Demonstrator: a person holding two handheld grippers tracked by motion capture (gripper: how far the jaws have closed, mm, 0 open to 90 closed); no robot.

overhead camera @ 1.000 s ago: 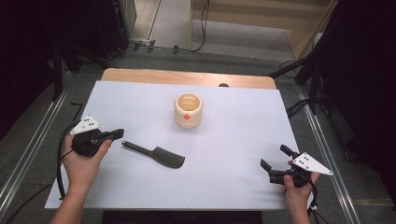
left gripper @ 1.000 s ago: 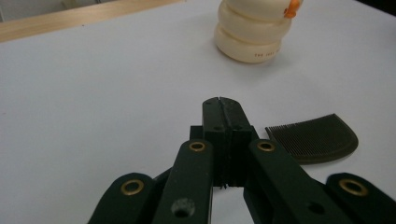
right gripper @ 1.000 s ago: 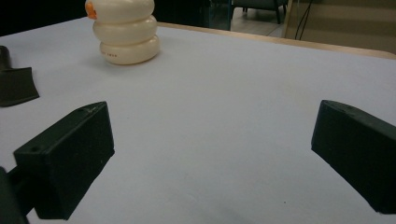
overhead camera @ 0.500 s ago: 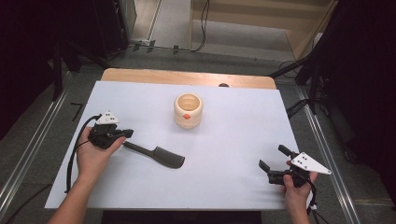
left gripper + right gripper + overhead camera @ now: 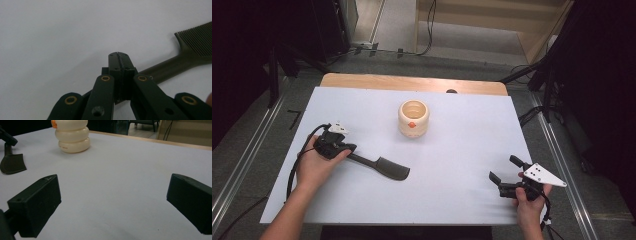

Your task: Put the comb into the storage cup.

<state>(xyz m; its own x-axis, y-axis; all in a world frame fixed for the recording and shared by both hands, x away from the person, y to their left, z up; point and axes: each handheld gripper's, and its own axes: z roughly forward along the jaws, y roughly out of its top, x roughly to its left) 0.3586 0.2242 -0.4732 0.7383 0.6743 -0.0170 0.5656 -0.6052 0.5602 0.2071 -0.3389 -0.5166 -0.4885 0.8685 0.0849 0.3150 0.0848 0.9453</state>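
Comb point(image 5: 384, 167) before cup point(image 5: 413, 118), on table point(image 5: 462, 145)

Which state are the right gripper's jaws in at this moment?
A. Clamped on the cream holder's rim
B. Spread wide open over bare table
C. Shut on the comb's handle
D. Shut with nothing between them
B: in the right gripper view the two black jaws of the right gripper stand far apart with just the white table between them, well away from the comb.

A dark comb point(image 5: 382, 166) is seen lying flat on the white worktop point(image 5: 462, 150), handle pointed left, its fine-toothed blade set to the right, near the front-left area.
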